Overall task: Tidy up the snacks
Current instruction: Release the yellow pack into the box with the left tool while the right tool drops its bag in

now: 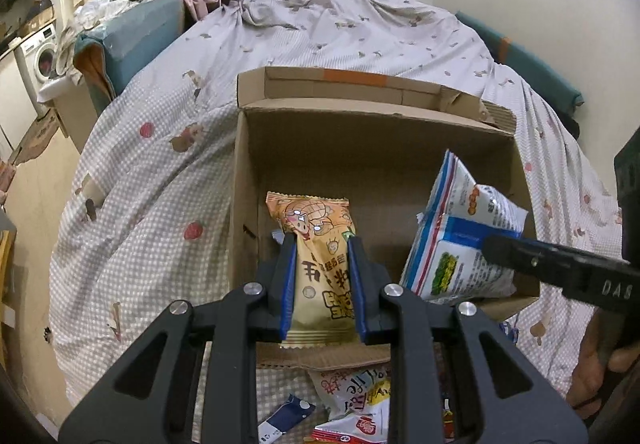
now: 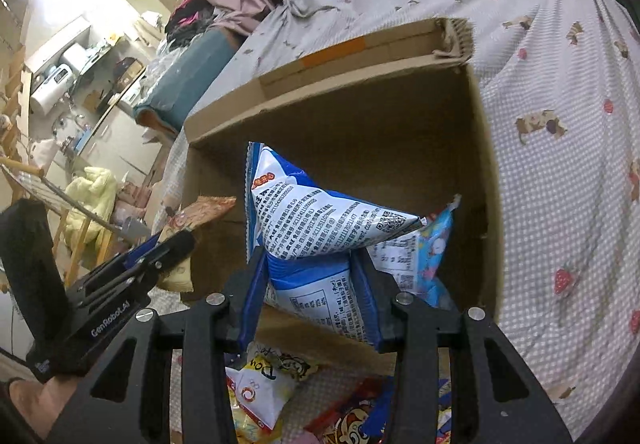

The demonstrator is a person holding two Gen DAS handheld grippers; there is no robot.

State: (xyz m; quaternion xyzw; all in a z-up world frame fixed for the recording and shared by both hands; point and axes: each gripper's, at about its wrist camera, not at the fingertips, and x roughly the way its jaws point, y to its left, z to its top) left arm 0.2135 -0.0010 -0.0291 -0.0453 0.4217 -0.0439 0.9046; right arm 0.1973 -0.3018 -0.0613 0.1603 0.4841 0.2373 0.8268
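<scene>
1. My left gripper [image 1: 322,244] pinches an orange-tan peanut snack packet [image 1: 316,244] across its width. The long axis runs straight out from the jaws, far end tipped over the open cardboard box [image 1: 240,180], tail seal still above the near wall.
2. My right gripper [image 2: 310,264] clamps a blue-and-white snack bag [image 2: 320,220]. The pads bite its lower half; the puffed top fans wide above them. It also hangs over the near wall, on the box's right side.
3. Both loads sit above the opening, so the coming drop is down and slightly forward. Neither hand is clearly closer to the floor of the box.
4. Below my wrists, more loose snack packets [image 1: 352,404] lie on the checked bedsheet [image 1: 140,204], just outside the box.
5. Inside, a light-blue packet [image 2: 434,244] leans at the right wall, right behind my bag; I judge the two may collide.
6. The box's left half looks bare, clear for the peanut packet.
7. Far flap [image 1: 340,84] stands folded back, out of the way.
8. Beyond: rumpled bedding, wall.
</scene>
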